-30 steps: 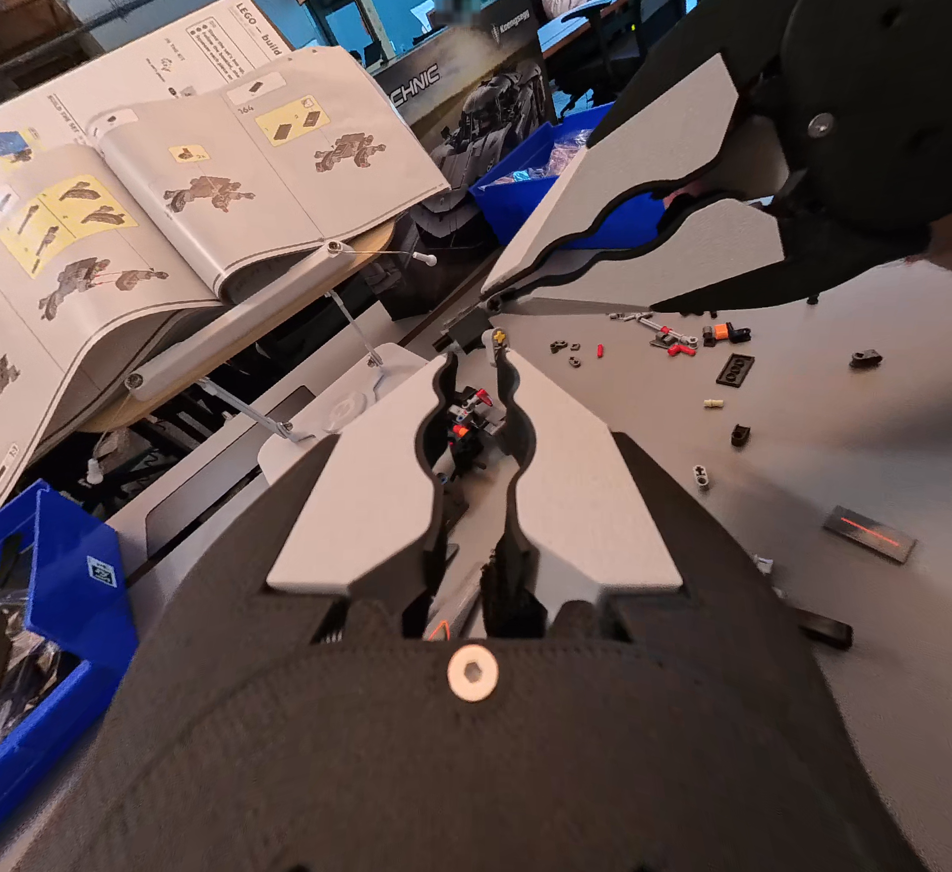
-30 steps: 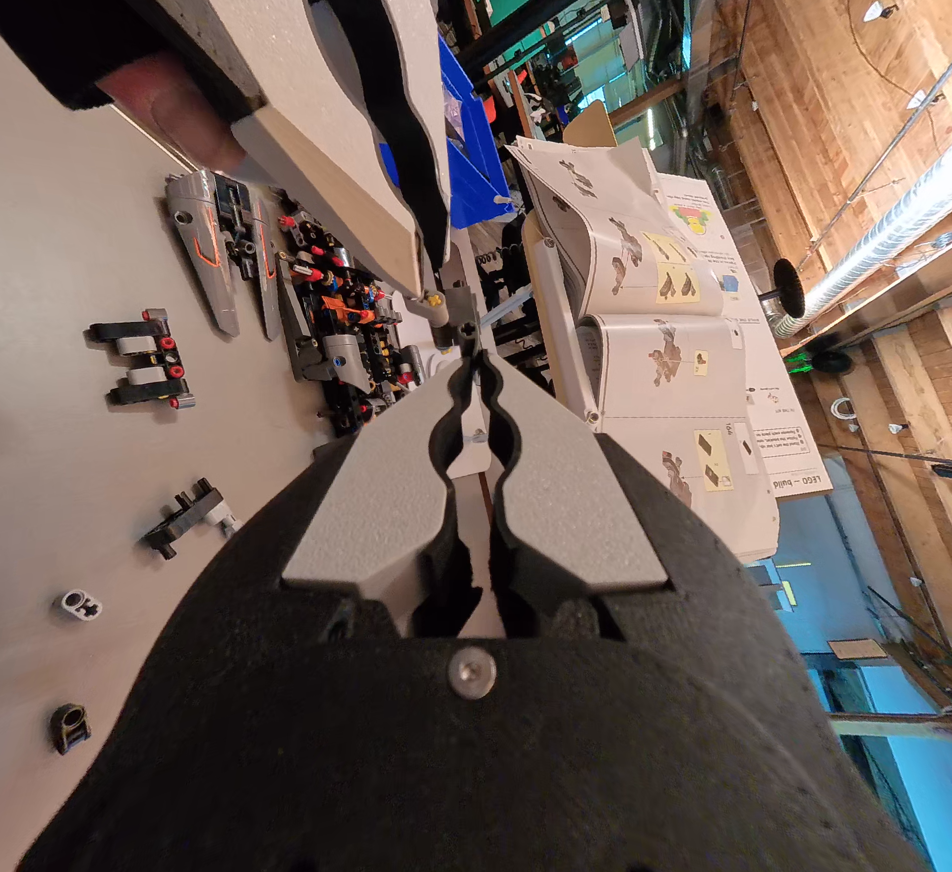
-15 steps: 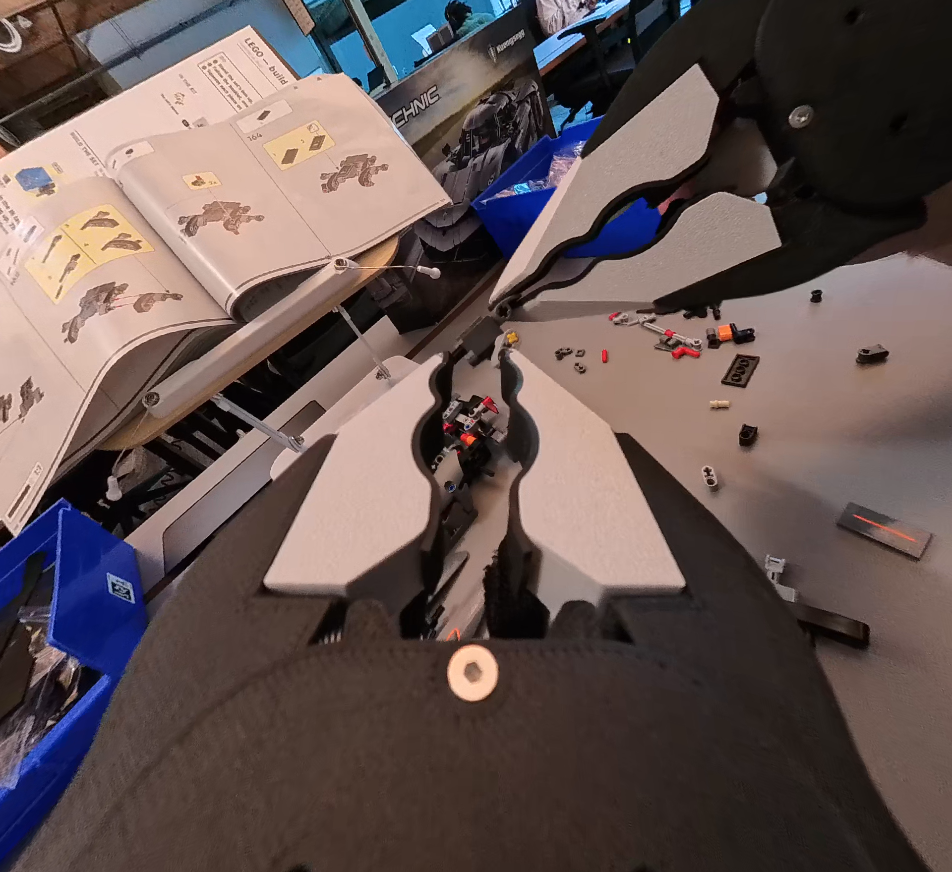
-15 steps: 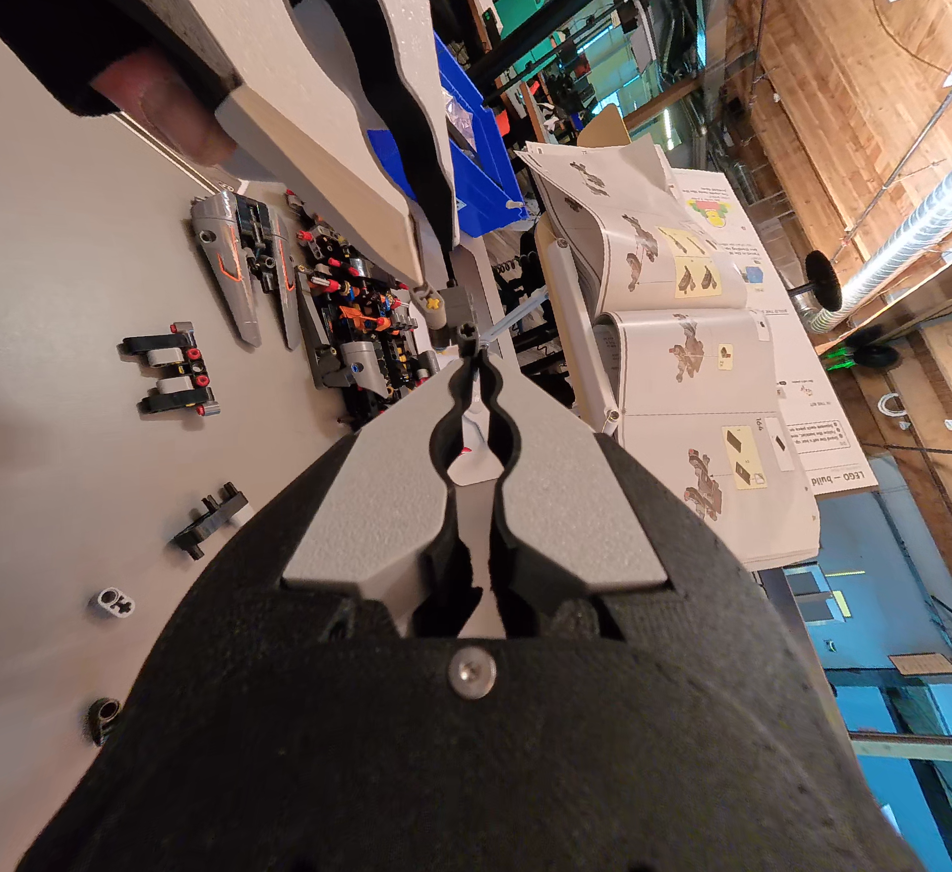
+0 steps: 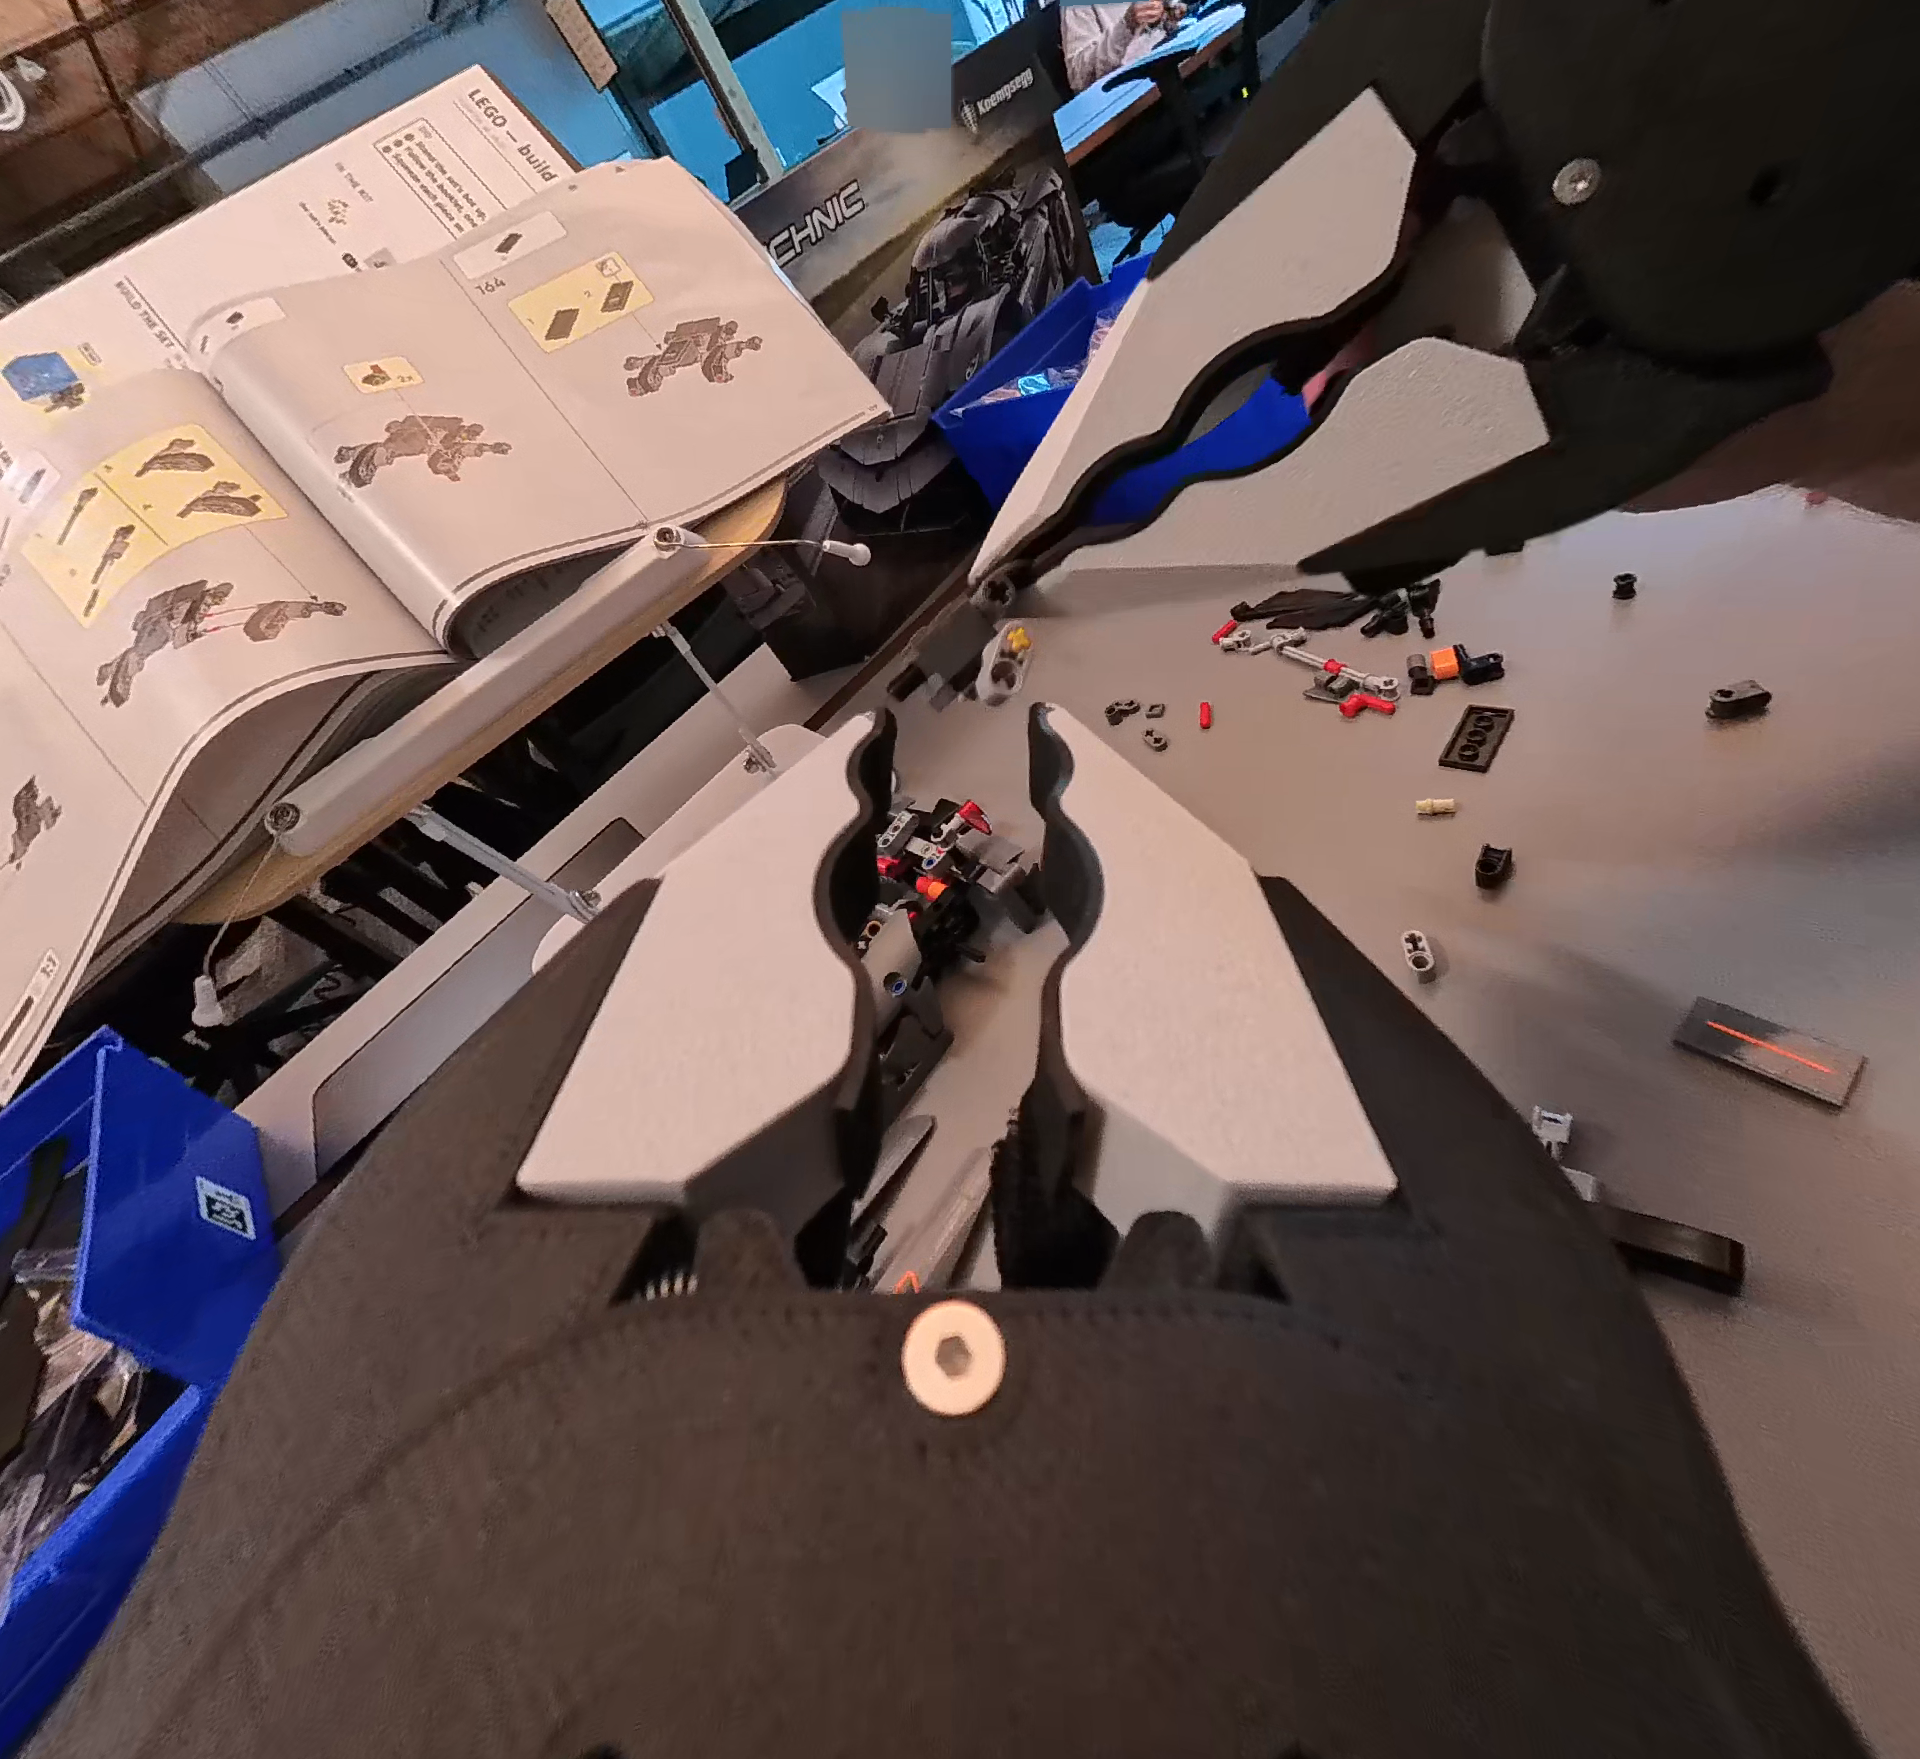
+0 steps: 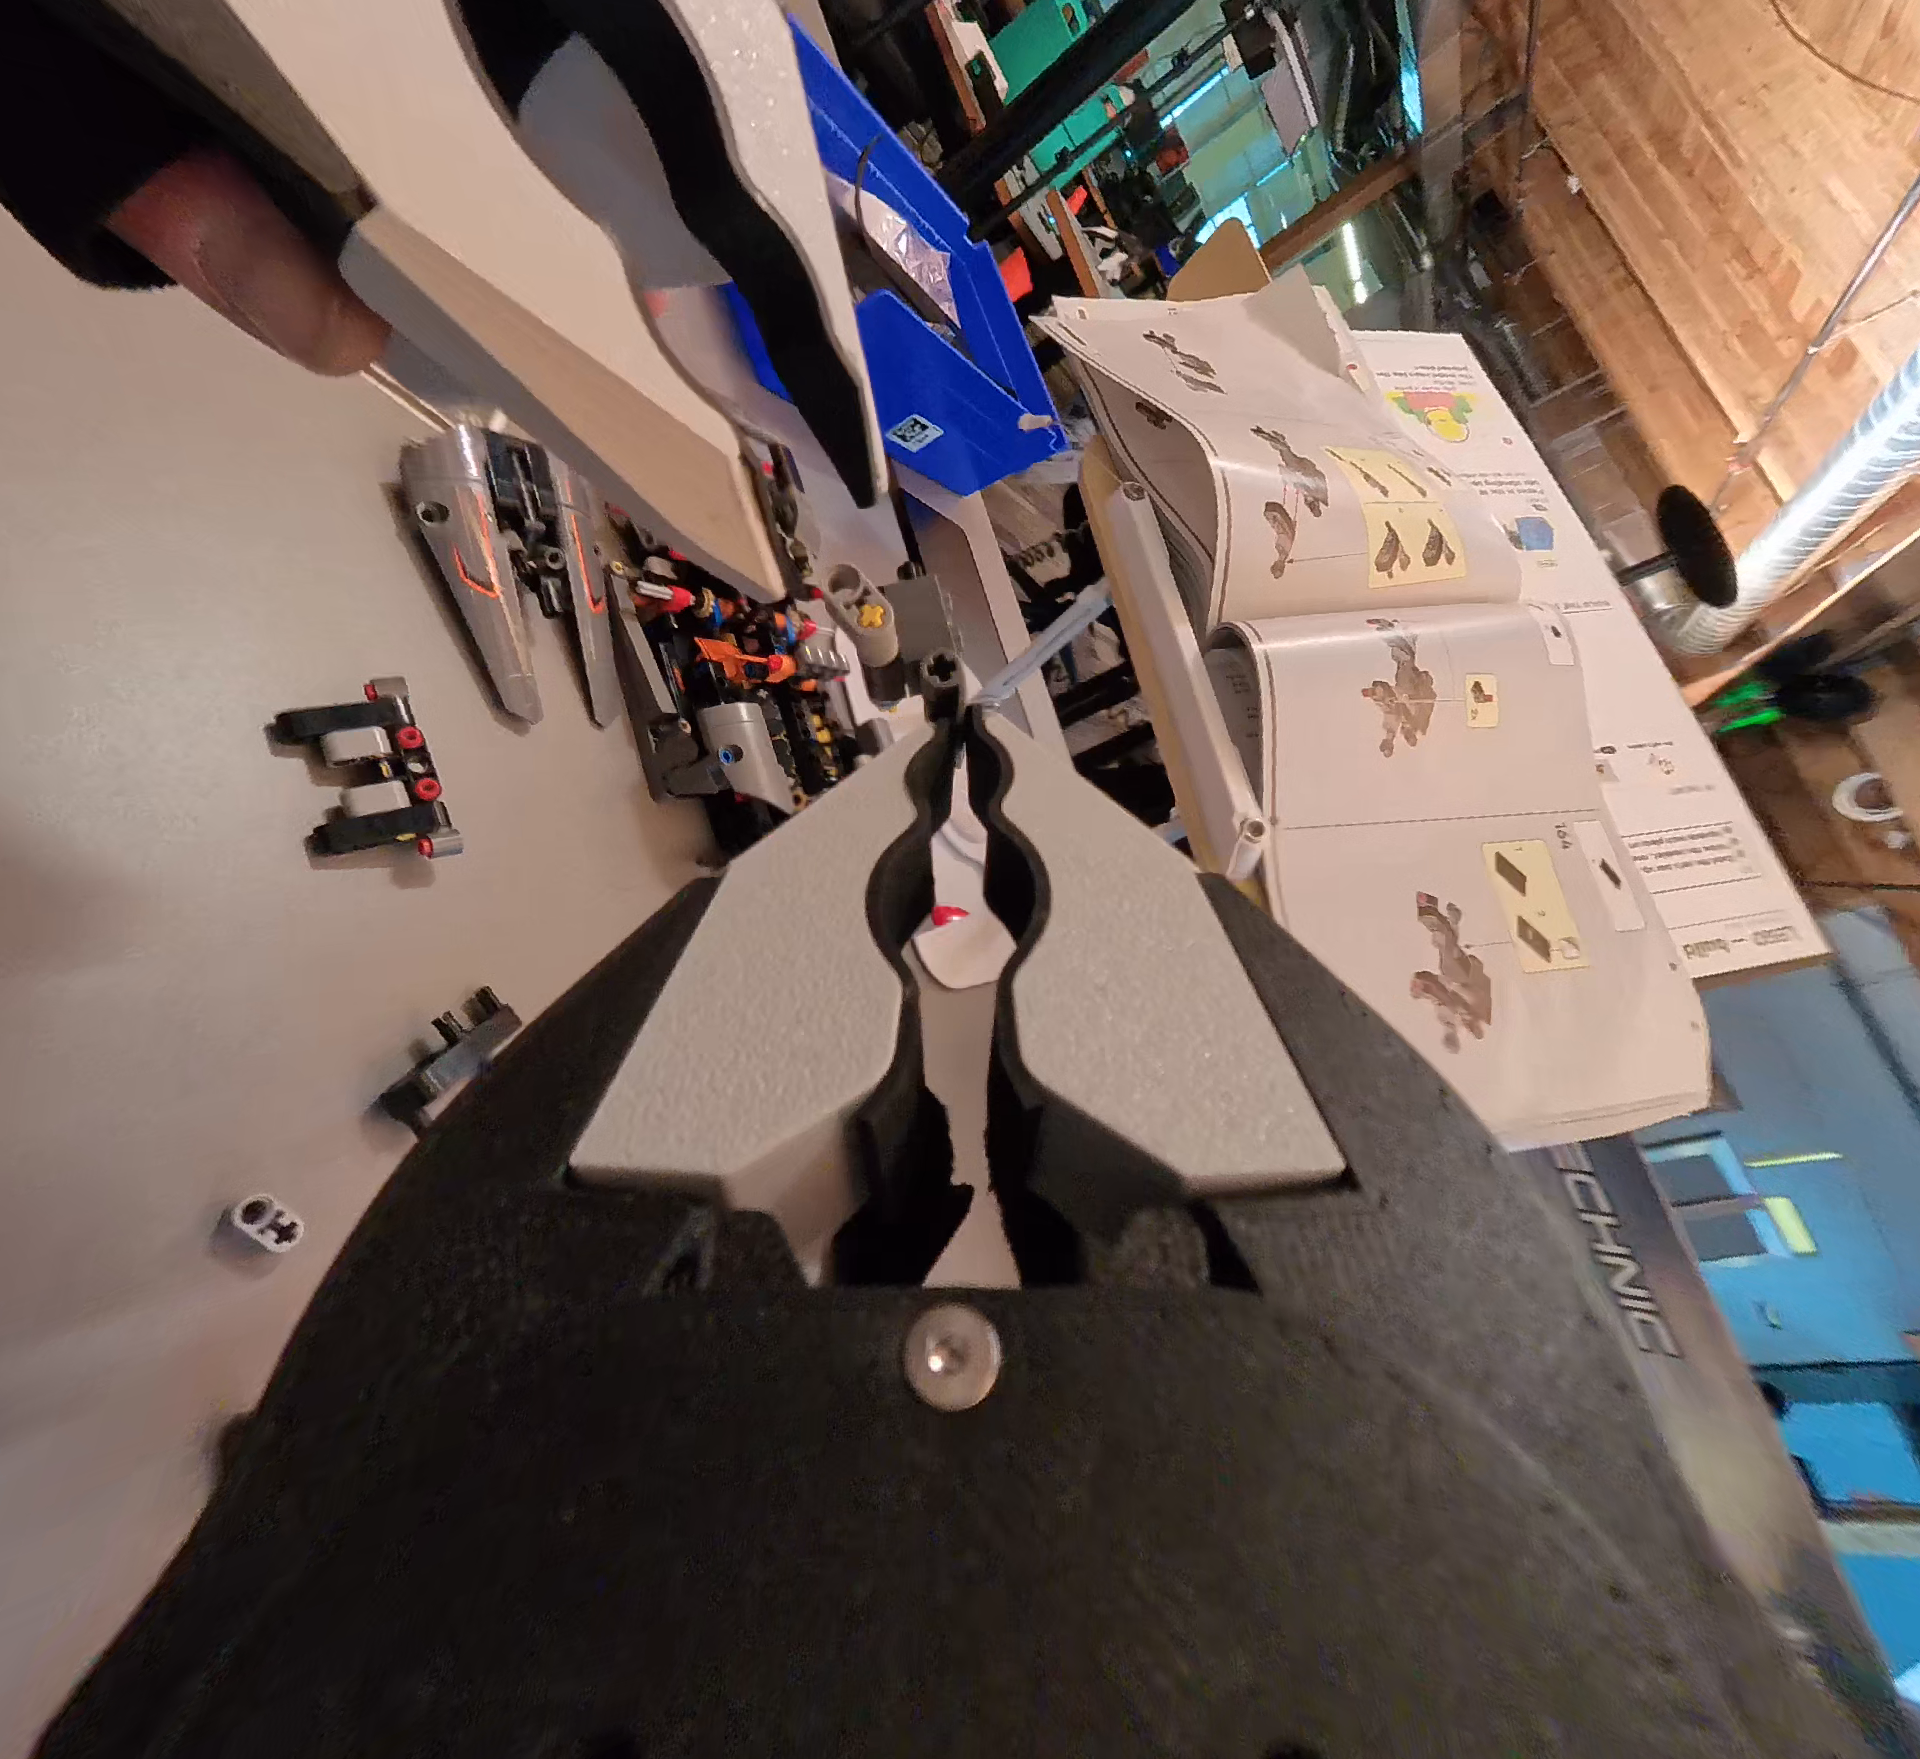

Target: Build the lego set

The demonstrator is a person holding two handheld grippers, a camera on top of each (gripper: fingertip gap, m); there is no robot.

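Note:
My right gripper (image 6: pixel 951 724) is shut on the black axle end of a small grey subassembly (image 6: pixel 896 613) with a yellow axle tip and holds it above the table. In the left wrist view that subassembly (image 5: pixel 966 655) hangs at the right gripper's tips (image 5: pixel 989 582). My left gripper (image 5: pixel 956 720) is open and empty, its tips just below the subassembly and apart from it. The black model chassis (image 5: pixel 935 878) with red and orange pins lies on the grey table under the left fingers. It also shows in the right wrist view (image 6: pixel 748 701), beside two grey pointed panels (image 6: pixel 468 556).
An open instruction book (image 5: pixel 416 462) rests on a stand at the left, with blue bins (image 5: pixel 114 1294) beside it and the set's box (image 5: pixel 914 255) behind. Loose parts lie to the right: a black plate (image 5: pixel 1475 738), red pins (image 5: pixel 1345 686), a dark tile (image 5: pixel 1766 1049). A black-and-grey piece (image 6: pixel 364 764) lies nearby. Left and right tips are no more than a few centimetres apart.
My left gripper has opened and drawn back a little from the small subassembly. The right gripper stays shut on it and has lifted it slightly.

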